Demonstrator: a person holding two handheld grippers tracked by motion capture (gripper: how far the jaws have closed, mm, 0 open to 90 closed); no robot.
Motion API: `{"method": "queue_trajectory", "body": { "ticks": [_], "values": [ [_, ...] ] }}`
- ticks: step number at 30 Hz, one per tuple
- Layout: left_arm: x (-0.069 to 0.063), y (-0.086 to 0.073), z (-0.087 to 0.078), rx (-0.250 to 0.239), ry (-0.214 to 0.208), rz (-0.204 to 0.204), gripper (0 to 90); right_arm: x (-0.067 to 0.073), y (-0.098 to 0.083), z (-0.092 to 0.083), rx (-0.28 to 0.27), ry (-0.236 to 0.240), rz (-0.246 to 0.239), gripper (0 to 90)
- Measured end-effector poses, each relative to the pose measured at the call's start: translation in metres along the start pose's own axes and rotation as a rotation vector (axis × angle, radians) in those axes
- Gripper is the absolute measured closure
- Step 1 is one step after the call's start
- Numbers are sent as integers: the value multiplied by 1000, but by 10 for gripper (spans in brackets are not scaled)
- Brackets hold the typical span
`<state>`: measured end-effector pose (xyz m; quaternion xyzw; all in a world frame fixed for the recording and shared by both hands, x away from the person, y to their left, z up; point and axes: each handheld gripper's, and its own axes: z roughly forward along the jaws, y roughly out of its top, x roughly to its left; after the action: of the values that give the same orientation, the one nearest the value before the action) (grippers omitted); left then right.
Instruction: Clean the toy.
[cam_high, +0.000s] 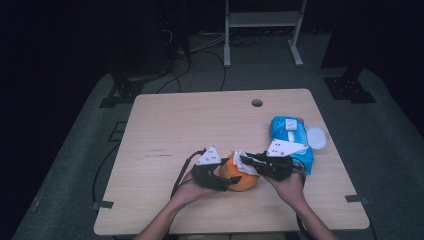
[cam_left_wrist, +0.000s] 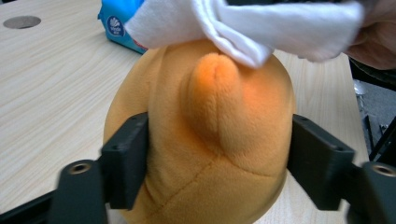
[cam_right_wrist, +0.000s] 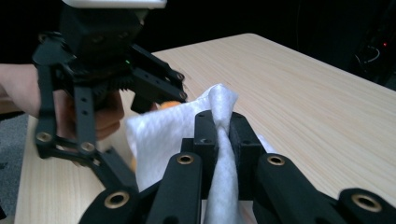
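Observation:
An orange plush toy (cam_high: 242, 179) (cam_left_wrist: 219, 116) sits on the wooden table (cam_high: 200, 120) near its front edge. My left gripper (cam_high: 229, 179) (cam_left_wrist: 219, 158) comes at it from the left, one black pad on each flank of the toy, both pressing into the plush. My right gripper (cam_high: 246, 161) (cam_right_wrist: 223, 130) reaches in from the right and is shut on a white wipe (cam_high: 239, 158) (cam_left_wrist: 280, 28) (cam_right_wrist: 159, 135). The wipe lies draped over the top of the toy. In the right gripper view a sliver of the orange toy (cam_right_wrist: 170, 105) peeks out behind the wipe.
A blue pack of wipes (cam_high: 289, 135) (cam_left_wrist: 116, 25) lies right of the toy, with a round white lid (cam_high: 316, 137) beside it. A cable hole (cam_high: 257, 102) (cam_left_wrist: 22, 21) is in the table's far side. Bare tabletop stretches left and beyond.

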<state>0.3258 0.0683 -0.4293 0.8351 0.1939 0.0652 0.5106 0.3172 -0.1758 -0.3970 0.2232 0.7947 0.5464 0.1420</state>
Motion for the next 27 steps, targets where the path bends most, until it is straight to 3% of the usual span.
{"method": "queue_trajectory", "body": {
  "ticks": [4, 7, 10, 13, 17, 23, 25, 27],
  "values": [
    [-2, 0, 4, -4, 2, 25, 167, -6, -8, -8, 4, -20, 20, 828],
    [-6, 1, 6, -6, -9, 56, 219, -10, -13, -14, 7, -30, 37, 827],
    [-9, 2, 4, -10, -54, 76, 269, -15, -17, -19, 8, -47, 56, 827],
    [-8, 2, 1, -27, -76, 84, 265, -20, -22, -25, 4, -53, 82, 827],
    [-1, 1, 5, -9, -33, 52, 108, -18, -25, -30, 6, -47, 78, 827],
    [6, -2, 21, 15, -63, 22, 59, -18, -28, -32, 8, -49, 96, 826],
    [5, 0, 18, 15, -59, 47, 158, -17, -27, -32, 8, -54, 92, 827],
    [3, 2, 11, 6, -33, 73, 352, -18, -26, -32, 2, -56, 97, 828]
  ]
}}
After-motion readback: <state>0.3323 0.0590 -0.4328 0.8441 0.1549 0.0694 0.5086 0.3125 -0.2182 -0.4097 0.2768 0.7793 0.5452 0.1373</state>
